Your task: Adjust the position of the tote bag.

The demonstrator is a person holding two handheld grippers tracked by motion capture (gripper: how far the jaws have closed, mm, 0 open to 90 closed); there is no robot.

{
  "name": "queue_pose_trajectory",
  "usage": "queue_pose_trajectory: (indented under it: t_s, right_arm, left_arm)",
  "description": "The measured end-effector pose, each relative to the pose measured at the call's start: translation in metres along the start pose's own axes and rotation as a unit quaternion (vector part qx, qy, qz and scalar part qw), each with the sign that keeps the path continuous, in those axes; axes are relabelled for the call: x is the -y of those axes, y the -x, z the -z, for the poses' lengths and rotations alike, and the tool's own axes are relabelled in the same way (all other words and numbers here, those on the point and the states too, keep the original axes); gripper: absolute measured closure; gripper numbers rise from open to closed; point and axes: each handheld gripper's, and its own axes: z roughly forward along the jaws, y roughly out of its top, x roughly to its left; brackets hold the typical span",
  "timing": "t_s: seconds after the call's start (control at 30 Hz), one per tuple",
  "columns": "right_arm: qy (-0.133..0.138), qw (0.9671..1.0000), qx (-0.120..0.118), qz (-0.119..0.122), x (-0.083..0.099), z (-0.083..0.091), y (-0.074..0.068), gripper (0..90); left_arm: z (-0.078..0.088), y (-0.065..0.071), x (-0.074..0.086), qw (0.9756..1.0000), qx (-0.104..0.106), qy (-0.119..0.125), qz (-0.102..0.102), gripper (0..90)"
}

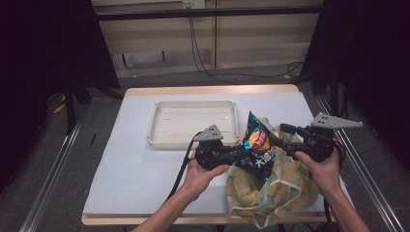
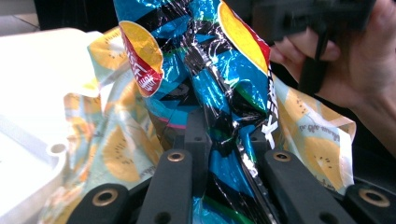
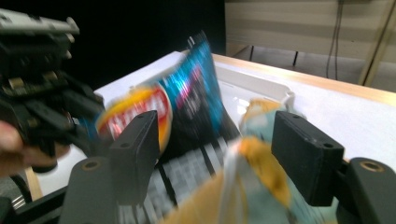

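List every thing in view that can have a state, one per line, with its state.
chip bag: upright, sticking out of the cloth bag, sealed top up, pinched low down
cloth bag: open, crumpled on the table
white tray: empty, flat on the table
left gripper: shut on the chip bag
right gripper: open

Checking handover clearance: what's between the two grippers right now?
The blue chip bag spans the gap in the high view, above the kiwi-print bag. The left gripper is pinched on it; the right gripper stands open around it.
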Motion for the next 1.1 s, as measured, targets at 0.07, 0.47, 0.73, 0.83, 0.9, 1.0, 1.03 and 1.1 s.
queue_pose_trajectory:
  t_s: [0.07, 0.47, 0.73, 0.83, 0.9, 1.0, 1.03, 1.1]
  right_arm:
    - [-0.005, 1.0000, 0.002, -0.005, 0.005, 0.004, 0.001, 30.8]
    - [-0.017, 0.9996, 0.021, -0.001, 0.030, 0.011, 0.001, 38.6]
    - [-0.042, 0.9990, 0.016, -0.006, 0.045, 0.008, 0.008, 46.3]
    - [-0.038, 0.9989, 0.026, -0.008, 0.040, 0.009, 0.009, 37.9]
    - [-0.036, 0.9990, 0.023, -0.008, 0.037, 0.010, 0.009, 35.9]
    - [-0.029, 0.9994, 0.015, -0.002, 0.027, 0.013, 0.009, 32.5]
    - [-0.029, 0.9994, 0.017, -0.001, 0.025, 0.011, 0.010, 31.5]
    - [-0.037, 0.9991, 0.019, -0.001, 0.021, 0.005, 0.013, 28.9]
  left_arm:
    - [0.003, 0.000, -0.002, 1.0000, 0.002, -0.002, -0.003, 78.6]
    - [0.042, -0.006, -0.013, 0.9995, -0.015, 0.003, -0.029, 78.0]
    - [0.070, -0.011, -0.032, 0.9990, -0.013, 0.017, -0.040, 77.5]
    - [0.084, -0.016, -0.037, 0.9986, -0.015, 0.021, -0.047, 77.5]
    - [0.089, -0.017, -0.037, 0.9984, -0.015, 0.024, -0.048, 77.4]
    - [0.111, -0.024, -0.041, 0.9980, -0.020, 0.033, -0.050, 77.3]
    - [0.111, -0.024, -0.041, 0.9980, -0.020, 0.033, -0.050, 77.2]
    - [0.126, -0.027, -0.044, 0.9973, -0.033, 0.029, -0.059, 77.0]
